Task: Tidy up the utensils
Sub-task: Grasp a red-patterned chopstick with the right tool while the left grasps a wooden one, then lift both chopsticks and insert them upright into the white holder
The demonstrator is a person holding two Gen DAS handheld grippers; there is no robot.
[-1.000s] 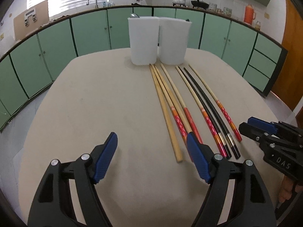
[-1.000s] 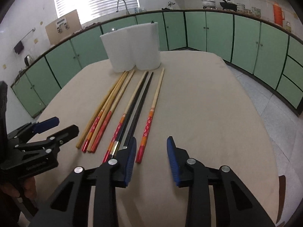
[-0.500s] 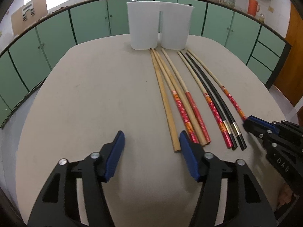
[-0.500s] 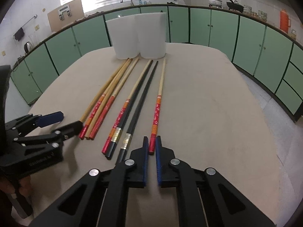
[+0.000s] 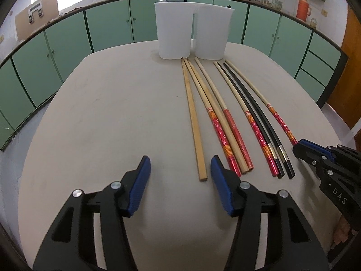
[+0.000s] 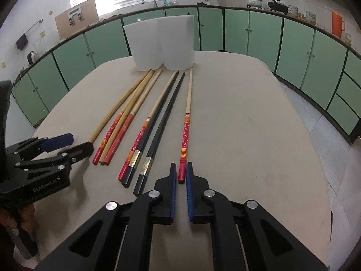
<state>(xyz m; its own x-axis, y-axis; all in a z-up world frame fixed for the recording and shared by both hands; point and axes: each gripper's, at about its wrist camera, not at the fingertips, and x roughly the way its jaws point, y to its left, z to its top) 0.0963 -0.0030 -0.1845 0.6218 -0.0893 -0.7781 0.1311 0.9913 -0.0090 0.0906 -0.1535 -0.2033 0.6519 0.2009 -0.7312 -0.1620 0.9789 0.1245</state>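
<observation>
Beige tabletop (image 5: 108,117) is lying under both of our claws. We are holding the right gripper (image 6: 179,176) low over it, its blue pads nearly together with the red butt of the rightmost chopstick (image 6: 185,135) — pale wood with a red flowered band — sitting between them; whether the pads are pressing on it we cannot tell. Just left of that claw two black chopsticks (image 6: 158,140) and another red-banded one are lying. We are holding the left gripper (image 5: 180,169) about half open and its jaws are closing, with nothing between them; a plain bamboo chopstick (image 5: 194,122) is ending just inside its right pad. Straight ahead of both claws, well beyond the chopstick tips, two white plastic holders (image 5: 194,33) are standing side by side.
</observation>
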